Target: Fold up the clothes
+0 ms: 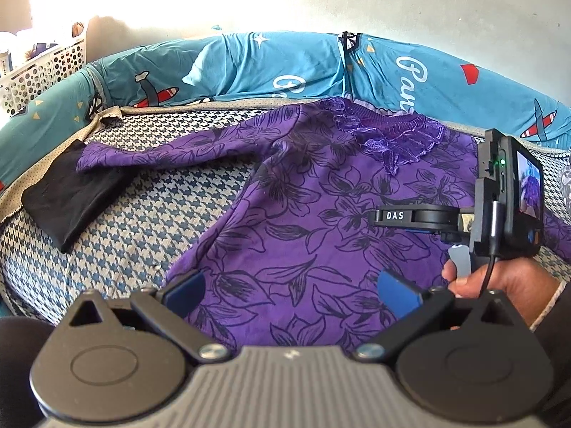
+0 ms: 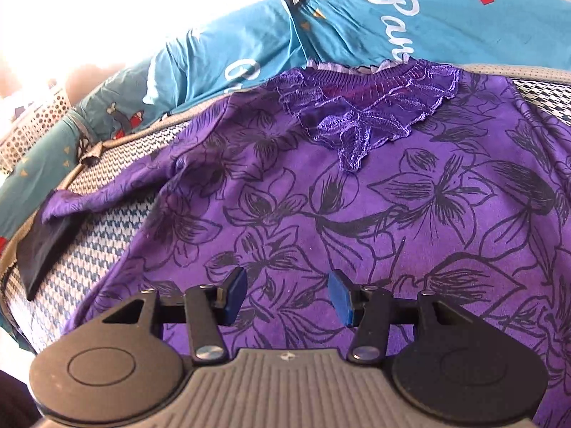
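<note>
Left wrist view looks down on a purple long-sleeved top with a black flower print (image 1: 296,221), spread flat, front up, on a bed covered in blue and white houndstooth fabric (image 1: 142,224). Its lace-trimmed purple neckline (image 1: 389,132) sits at the far side, close to a rolled teal blanket printed with planes and white lettering (image 1: 249,67) that runs along the bed's far edge. One sleeve stretches out to the left, and its cuff lies over a folded black cloth (image 1: 67,196). A white perforated plastic basket (image 1: 43,67) stands off in the far left corner.

The left gripper (image 1: 291,287) hangs over the lower part of the top with its blue pads (image 1: 187,285) spread wide and nothing between them. On the right, a hand (image 1: 496,281) holds the handle of the right gripper (image 1: 390,216), seen from the side, so you can't judge its opening from here.

Right wrist view sorts that out: the right gripper (image 2: 287,297) hovers over the top's chest area, a bit below the neckline (image 2: 371,110), jaws partly open, blue pads (image 2: 235,294) apart and gripping nothing. Same blanket (image 2: 321,32) and black cloth (image 2: 46,246) show up far and left.
</note>
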Available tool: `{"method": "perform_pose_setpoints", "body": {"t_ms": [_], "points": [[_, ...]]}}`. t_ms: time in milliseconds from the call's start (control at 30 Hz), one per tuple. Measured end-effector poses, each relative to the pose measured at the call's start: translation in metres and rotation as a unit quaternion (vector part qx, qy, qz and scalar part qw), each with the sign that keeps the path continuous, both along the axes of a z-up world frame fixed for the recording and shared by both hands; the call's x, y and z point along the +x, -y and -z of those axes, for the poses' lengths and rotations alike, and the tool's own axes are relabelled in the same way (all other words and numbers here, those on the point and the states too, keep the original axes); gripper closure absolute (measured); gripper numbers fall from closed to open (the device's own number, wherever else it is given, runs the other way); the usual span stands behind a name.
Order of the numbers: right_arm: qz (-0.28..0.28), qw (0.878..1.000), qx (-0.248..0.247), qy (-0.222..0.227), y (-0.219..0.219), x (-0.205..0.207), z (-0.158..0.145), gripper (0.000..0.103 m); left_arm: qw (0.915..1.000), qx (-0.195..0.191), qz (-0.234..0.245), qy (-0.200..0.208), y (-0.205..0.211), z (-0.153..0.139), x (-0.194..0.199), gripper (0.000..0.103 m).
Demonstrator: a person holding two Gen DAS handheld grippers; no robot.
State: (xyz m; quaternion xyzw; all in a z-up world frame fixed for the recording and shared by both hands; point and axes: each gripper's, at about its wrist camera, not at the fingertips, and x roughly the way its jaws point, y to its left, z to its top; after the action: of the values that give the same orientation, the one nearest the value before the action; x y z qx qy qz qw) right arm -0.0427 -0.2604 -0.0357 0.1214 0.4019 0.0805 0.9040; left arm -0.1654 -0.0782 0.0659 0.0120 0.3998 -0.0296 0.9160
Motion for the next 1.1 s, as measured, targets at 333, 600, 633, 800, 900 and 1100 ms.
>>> {"method": "perform_pose_setpoints", "body": {"t_ms": [333, 600, 633, 800, 900, 1100], "points": [[-0.004, 1.000, -0.001, 0.003, -0.002, 0.002, 0.002, 0.053, 0.9999, -0.011, -0.006, -0.010, -0.007, 0.009, 0.007, 0.000], [-0.044, 0.998, 0.012, 0.034, -0.015, -0.001, -0.006, 0.053, 0.9996, -0.015, -0.009, -0.020, -0.009, 0.016, 0.012, 0.000], [-0.052, 0.998, 0.009, 0.035, -0.018, -0.002, -0.005, 0.053, 0.9996, -0.015, -0.010, -0.022, -0.009, 0.016, 0.013, 0.000], [-0.078, 0.996, -0.020, 0.034, -0.031, -0.004, -0.002, 0.053, 0.9995, -0.018, -0.013, -0.023, -0.012, 0.018, 0.014, 0.000], [-0.078, 0.996, -0.018, 0.034, -0.030, -0.003, -0.002, 0.053, 0.9994, -0.020, -0.015, -0.024, -0.014, 0.019, 0.015, 0.000], [-0.071, 0.997, -0.026, 0.024, -0.030, -0.002, 0.001, 0.053, 0.9992, -0.024, -0.017, -0.026, -0.015, 0.021, 0.017, 0.000]]}}
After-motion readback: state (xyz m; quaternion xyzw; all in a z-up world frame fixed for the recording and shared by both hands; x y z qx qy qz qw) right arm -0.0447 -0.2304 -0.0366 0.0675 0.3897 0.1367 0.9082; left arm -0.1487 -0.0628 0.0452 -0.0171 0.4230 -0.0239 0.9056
